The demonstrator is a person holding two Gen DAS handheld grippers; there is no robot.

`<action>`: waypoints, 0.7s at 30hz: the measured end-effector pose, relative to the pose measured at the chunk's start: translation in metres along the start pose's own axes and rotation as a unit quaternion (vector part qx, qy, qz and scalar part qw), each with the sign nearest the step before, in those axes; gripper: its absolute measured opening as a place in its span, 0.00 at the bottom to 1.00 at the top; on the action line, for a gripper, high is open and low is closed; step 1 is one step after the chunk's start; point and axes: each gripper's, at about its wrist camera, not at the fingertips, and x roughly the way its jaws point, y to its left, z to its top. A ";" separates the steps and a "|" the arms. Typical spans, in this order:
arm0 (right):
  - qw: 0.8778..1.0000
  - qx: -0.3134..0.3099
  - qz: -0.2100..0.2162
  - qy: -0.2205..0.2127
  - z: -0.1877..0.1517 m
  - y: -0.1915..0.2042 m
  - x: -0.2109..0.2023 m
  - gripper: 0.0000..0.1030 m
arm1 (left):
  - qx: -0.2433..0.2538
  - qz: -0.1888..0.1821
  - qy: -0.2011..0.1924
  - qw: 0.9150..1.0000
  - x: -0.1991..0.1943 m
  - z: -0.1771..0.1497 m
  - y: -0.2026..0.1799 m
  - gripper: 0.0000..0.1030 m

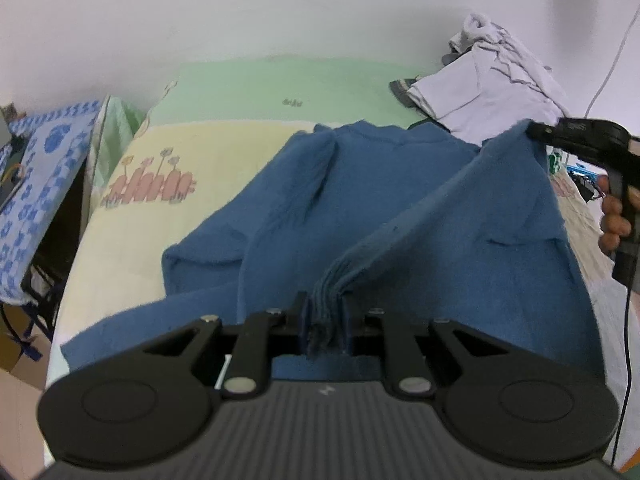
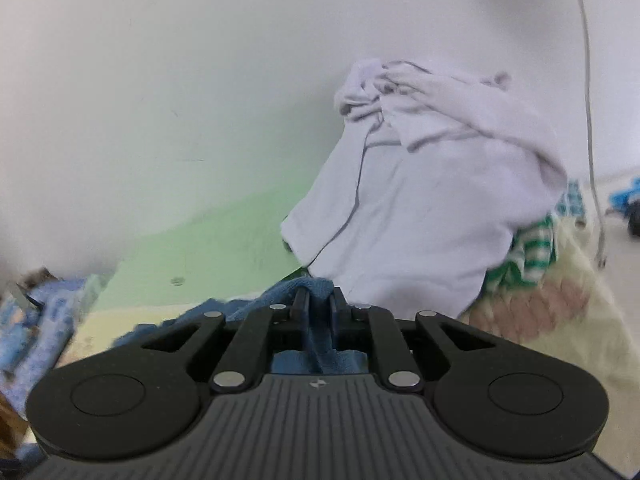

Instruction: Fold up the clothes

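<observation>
both grippers clamp the blue sweater (image 1: 360, 200): left gripper (image 1: 325, 322) on a bunched cuff or hem, right gripper (image 2: 319, 300) on a far edge, cloth raised taut between them over the bed (image 1: 168, 148). looks mid-fold; next move needs both ends carried together. white clothes pile (image 2: 420, 200) sits by the wall (image 1: 280, 8).

We see a solid blue sweater (image 1: 400, 200) on a bedsheet (image 1: 224, 88) banded pale green and cream-yellow with pink cartoon figures. White garment pile (image 2: 420, 208) has grey trim; green-white striped cloth (image 2: 528, 256) under it. Blue-white print fabric (image 1: 36, 184) at left. Both grippers are black.
</observation>
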 end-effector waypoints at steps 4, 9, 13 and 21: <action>0.994 0.006 0.059 0.089 -0.008 -0.004 0.016 0.40 | 0.001 0.006 0.009 1.000 0.004 -0.002 0.002 0.15; 0.995 -0.034 0.023 0.092 -0.032 -0.018 -0.026 0.45 | -0.033 0.000 0.013 0.999 -0.007 -0.008 0.031 0.15; 0.978 -0.173 -0.007 0.119 -0.084 0.000 -0.059 0.56 | -0.069 -0.022 0.005 0.997 -0.015 0.000 0.047 0.15; 0.969 -0.204 -0.057 0.130 -0.121 0.011 -0.064 0.17 | -0.073 -0.016 -0.039 0.996 -0.037 0.041 0.058 0.15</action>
